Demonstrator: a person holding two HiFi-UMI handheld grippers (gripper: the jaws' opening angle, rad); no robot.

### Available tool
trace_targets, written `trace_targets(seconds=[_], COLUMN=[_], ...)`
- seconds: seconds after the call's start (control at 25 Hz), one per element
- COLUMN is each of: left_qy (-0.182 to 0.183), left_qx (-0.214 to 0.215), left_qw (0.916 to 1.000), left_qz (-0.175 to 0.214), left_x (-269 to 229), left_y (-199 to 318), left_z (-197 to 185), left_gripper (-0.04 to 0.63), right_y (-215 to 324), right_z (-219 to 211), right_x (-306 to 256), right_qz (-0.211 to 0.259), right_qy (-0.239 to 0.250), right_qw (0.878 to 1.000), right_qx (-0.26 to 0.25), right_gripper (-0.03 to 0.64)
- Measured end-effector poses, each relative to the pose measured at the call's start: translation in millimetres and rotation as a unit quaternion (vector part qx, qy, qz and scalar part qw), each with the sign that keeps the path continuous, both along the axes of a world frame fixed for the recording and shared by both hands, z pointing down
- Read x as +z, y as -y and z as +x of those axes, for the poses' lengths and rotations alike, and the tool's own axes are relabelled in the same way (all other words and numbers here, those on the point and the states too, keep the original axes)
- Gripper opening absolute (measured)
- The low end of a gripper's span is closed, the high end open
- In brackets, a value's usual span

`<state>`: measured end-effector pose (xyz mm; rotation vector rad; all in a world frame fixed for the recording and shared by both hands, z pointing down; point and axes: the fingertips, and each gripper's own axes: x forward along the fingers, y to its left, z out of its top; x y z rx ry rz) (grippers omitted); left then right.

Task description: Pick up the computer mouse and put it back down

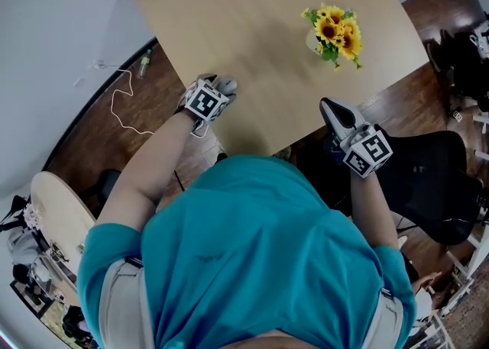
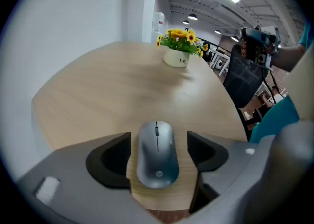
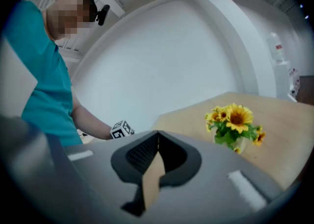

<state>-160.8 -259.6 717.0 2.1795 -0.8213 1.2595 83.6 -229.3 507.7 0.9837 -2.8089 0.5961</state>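
Teal cloth of the person's shirt [image 1: 260,248] fills the bottom of the head view, and both arms reach out from it toward the table [image 1: 252,19]; the left gripper [image 2: 159,138] points steeply down at the table's near left corner, close to the left edge; its fingers [image 2: 110,161] stand wide apart, one on each side of the computer mouse [image 2: 157,157], and a strip of bare wood shows between each finger and the mouse's flank, so nothing is gripped; the grey mouse lies flat on the table, its wheel end toward the table's middle and its rounded back toward the near edge; the right gripper [image 3: 158,137] hangs roughly level at the near edge, well apart from the mouse, with its fingers [image 3: 142,154] closed together and nothing between them; a white pot of sunflowers [image 1: 334,34] stands upright toward the table's right corner, well apart from both grippers; a black office chair [image 1: 435,179] sits on the wooden floor [image 1: 99,134] off the near right side; a white cable [image 1: 122,107] lies looped on that floor beyond the left edge.
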Motion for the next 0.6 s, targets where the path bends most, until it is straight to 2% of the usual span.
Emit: trace_targets(seconds=[0.12,0.28,0.36,0.48,0.6], left_qy=[0.001,0.046,0.054,0.052,0.073], left_qx=[0.008,0.0,0.0,0.004,0.0], left_qw=[0.9998,0.9984,0.9976,0.9976,0.9963], left_qz=[-0.016,-0.034,-0.043,-0.046,-0.045], left_x=[15.4,21.4,25.2,31.6,31.2], left_y=[-0.8,-2.3,-3.2,-1.5,0.1], left_z=[5.4,-7.0,-7.9,-4.1,-10.3], left_gripper=[0.353,0.353,0.353,0.353,0.356], right_y=[0.8,0.2,-0.1,-0.4,-1.5], right_z=[0.3,1.3,2.2,3.7,5.5], right_x=[1.3,4.1,4.7,5.3,5.9], right_qz=[-0.002,-0.006,-0.007,-0.009,-0.01], right_qy=[0.0,0.0,0.0,0.0,0.001], right_qw=[1.0,1.0,1.0,1.0,1.0], right_qx=[0.001,0.001,0.002,0.004,0.006], right_gripper=[0.003,0.003,0.003,0.003,0.003])
